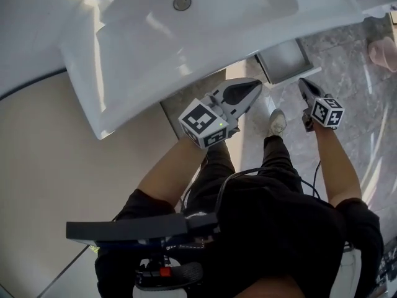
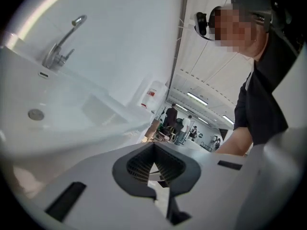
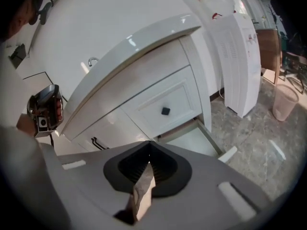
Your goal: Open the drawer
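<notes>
- Drawer (image 3: pixel 192 139): sits pulled out at the foot of the white cabinet (image 3: pixel 144 87), right under the panelled front with the square black knob (image 3: pixel 165 111); shows a pale inside.
- Right claw (image 3: pixel 149 157): stands pinched together, tips meeting, grips nothing; points down toward the cabinet front.
- Relative to that claw: drawer lies beyond the tips and a little to their right, apart from them, no contact.
- In the head view: drawer pokes out from under the sink (image 1: pixel 186 36), over the marbled floor (image 1: pixel 366 123), just ahead of the right claw.
- Left claw (image 2: pixel 154 150): likewise closed on nothing, tips meeting; hangs near the sink's front edge, left of the drawer, not touching it.
- Between the two claws in the head view: one pale shoe (image 1: pixel 276 121) on the floor.
</notes>
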`<state>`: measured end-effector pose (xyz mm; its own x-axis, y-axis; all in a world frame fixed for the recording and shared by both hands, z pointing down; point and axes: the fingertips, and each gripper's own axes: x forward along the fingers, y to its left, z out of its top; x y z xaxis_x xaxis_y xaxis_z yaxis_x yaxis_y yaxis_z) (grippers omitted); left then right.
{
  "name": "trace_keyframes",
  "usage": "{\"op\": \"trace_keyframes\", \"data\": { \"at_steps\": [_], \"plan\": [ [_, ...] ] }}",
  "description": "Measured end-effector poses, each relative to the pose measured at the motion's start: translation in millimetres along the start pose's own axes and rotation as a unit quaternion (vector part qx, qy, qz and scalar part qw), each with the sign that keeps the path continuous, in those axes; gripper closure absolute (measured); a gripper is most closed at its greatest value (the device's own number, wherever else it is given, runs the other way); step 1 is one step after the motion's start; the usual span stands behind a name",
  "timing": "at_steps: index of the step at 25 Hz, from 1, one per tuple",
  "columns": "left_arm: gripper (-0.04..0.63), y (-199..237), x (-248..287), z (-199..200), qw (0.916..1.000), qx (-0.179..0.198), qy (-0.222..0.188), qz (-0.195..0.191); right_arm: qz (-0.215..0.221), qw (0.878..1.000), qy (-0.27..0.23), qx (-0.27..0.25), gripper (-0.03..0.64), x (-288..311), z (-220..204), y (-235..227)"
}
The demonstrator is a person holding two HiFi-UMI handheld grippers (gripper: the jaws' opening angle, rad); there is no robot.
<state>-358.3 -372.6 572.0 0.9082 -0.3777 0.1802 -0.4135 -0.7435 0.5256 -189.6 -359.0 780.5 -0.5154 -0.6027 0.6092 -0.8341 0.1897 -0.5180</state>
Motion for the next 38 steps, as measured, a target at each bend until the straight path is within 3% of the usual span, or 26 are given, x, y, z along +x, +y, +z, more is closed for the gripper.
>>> {"op": "trace_keyframes", "data": {
  "at_steps": [5,14,25,38],
  "plan": [
    [0.604,15,-55,78,0.9978,0.007,-0.057,0.033,0.017,0.999,-0.013,-0.045,0.615,-1,72,67],
    [0.604,28,-173,198,0.9902,0.034,-0.125,0.052,0.028,0.995,-0.03,-0.094,0.615,3,158,193],
    [0.604,32,-315,303,0.9793,0.06,-0.178,0.077,0.013,0.986,-0.059,-0.157,0.617,-17,250,324],
    [0.604,32,-428,337,0.9649,0.084,-0.205,0.141,0.072,0.967,-0.055,-0.24,0.616,-10,307,448]
  ]
}}
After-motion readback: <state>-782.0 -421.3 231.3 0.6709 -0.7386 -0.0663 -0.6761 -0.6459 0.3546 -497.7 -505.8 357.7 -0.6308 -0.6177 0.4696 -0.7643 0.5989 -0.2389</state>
